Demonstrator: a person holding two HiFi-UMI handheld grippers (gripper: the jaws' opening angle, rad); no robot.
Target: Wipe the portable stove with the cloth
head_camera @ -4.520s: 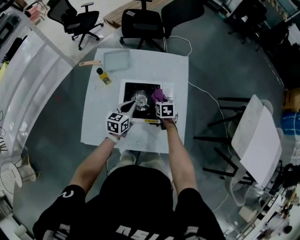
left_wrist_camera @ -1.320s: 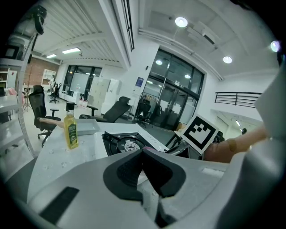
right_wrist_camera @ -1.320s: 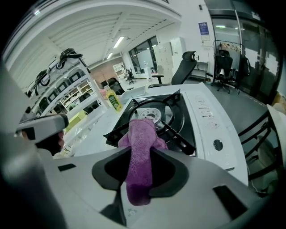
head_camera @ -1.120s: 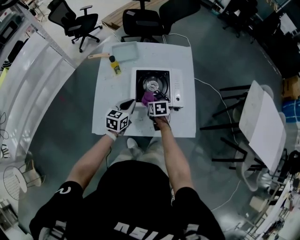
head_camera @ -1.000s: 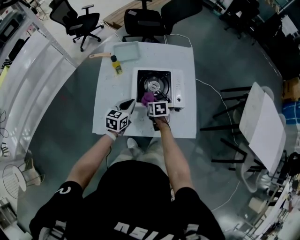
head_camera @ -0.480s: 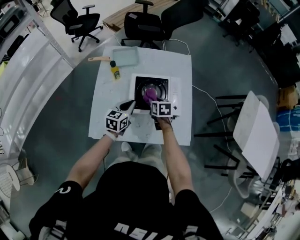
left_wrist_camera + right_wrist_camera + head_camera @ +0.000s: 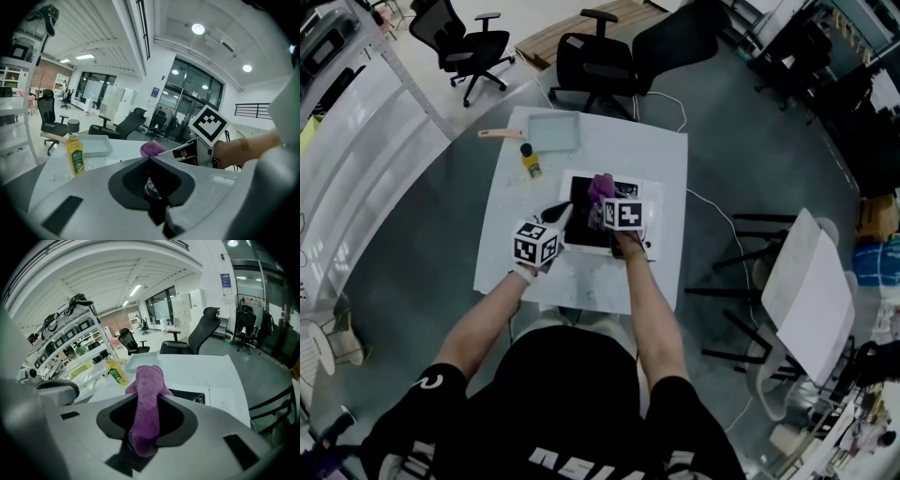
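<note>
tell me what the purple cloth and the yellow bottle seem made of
Purple cloth: soft fabric, probably microfibre or terry; fuzzy matt nap, limp folds. Yellow bottle: likely clear plastic, possibly glass; glossy, yellow liquid shows through, dark cap.

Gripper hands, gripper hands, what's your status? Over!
Left gripper shut, empty, at left edge of the stove. Right gripper shut on purple cloth, over the stove. Bottle and tray off aside, nothing blocking.

A white table (image 7: 661,159) carries the portable stove (image 7: 579,220), a yellow bottle (image 7: 529,161) and a tray (image 7: 556,131).
</note>
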